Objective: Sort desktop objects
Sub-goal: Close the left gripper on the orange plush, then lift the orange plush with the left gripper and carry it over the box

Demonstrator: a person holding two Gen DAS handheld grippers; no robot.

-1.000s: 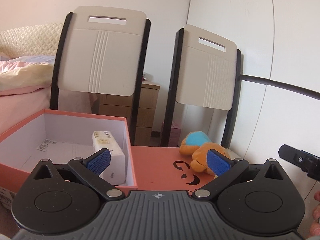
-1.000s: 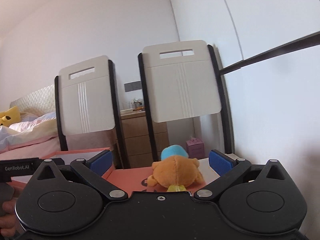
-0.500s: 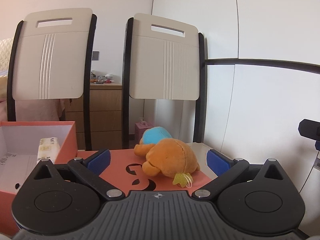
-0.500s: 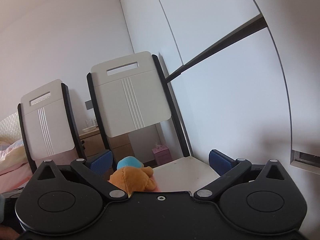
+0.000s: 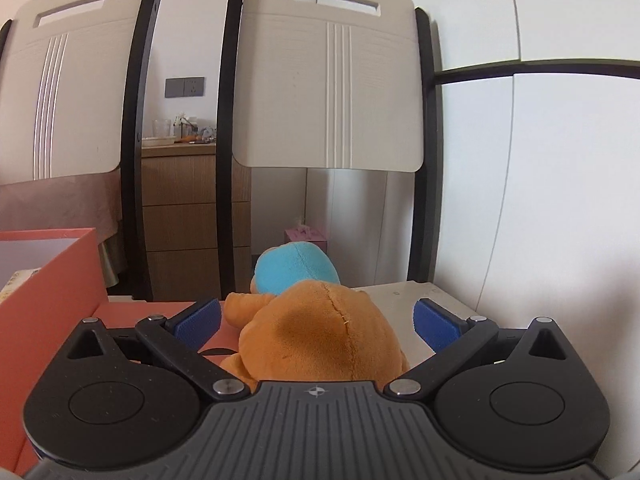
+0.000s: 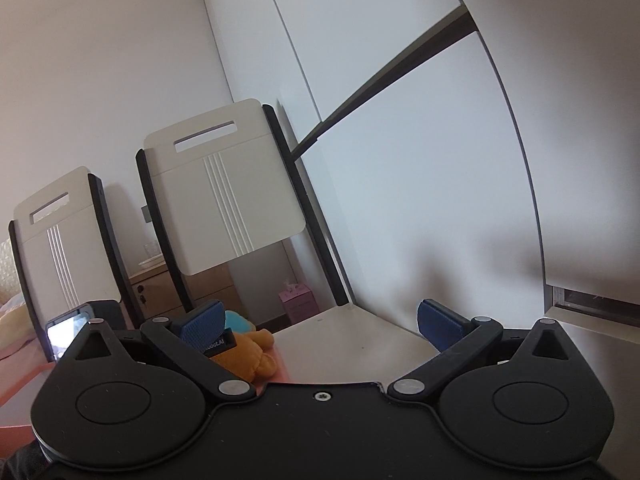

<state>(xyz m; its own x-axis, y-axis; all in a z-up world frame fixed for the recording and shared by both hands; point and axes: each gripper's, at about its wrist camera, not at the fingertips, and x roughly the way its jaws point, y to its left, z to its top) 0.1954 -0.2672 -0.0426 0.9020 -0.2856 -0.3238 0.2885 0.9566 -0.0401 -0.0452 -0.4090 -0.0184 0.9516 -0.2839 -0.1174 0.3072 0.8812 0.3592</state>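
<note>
An orange plush toy [image 5: 320, 332] with a light-blue part [image 5: 296, 268] lies on a salmon lid [image 5: 132, 312] on the white table [image 5: 400, 292]. My left gripper [image 5: 316, 316] is open, its blue pads standing on either side of the plush without pressing it. The salmon box [image 5: 52, 292] with a white inside stands at the left. In the right wrist view my right gripper [image 6: 320, 322] is open and empty over the bare table corner [image 6: 352, 344]. There the plush [image 6: 248, 350] shows low left, partly hidden by the left gripper's body [image 6: 80, 328].
Two cream chair backs [image 5: 328, 80] [image 5: 60, 92] stand just behind the table. A wooden dresser [image 5: 180, 208] and a pink tissue box [image 5: 306, 236] are farther back. A white wall [image 6: 420, 200] borders the table on the right.
My left gripper swung right from the box and moved in, so the plush now sits between its fingers. My right gripper turned right, toward the wall and table corner.
</note>
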